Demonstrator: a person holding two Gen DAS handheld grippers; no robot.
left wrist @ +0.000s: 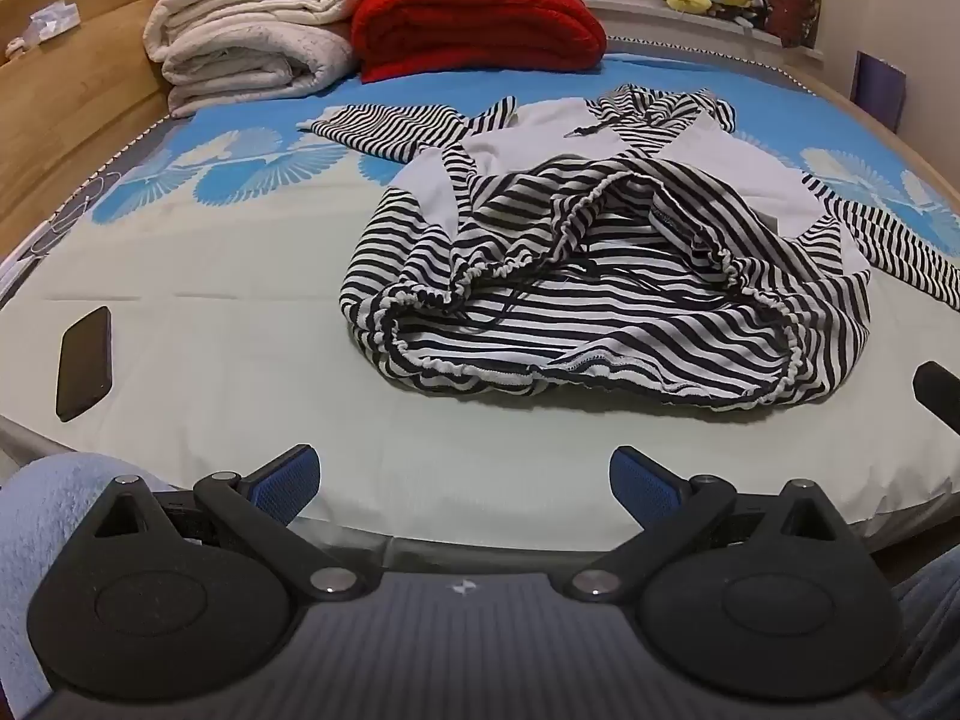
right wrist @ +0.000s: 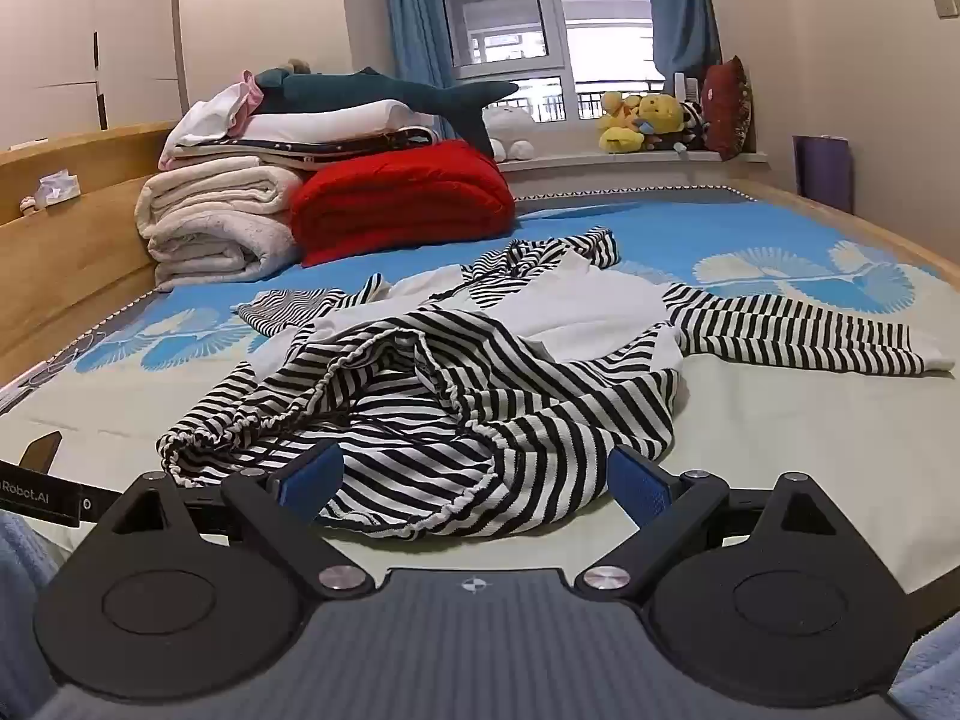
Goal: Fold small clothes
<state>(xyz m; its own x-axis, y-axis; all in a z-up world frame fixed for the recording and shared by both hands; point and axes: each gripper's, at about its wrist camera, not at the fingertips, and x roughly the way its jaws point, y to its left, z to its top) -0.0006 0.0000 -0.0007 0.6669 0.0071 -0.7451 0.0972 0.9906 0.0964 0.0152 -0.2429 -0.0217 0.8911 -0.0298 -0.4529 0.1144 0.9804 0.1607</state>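
A black-and-white striped garment [left wrist: 600,294] lies crumpled and unfolded in the middle of the bed [left wrist: 210,324], its elastic-edged hem bunched toward the near edge and one sleeve [right wrist: 798,336] spread to the right. The left gripper [left wrist: 465,486] and the right gripper [right wrist: 477,480] hover short of it, jaws spread wide and holding nothing. A dark phone [left wrist: 84,363] rests on the sheet at left; folded blankets [left wrist: 372,30] are stacked by the headboard.
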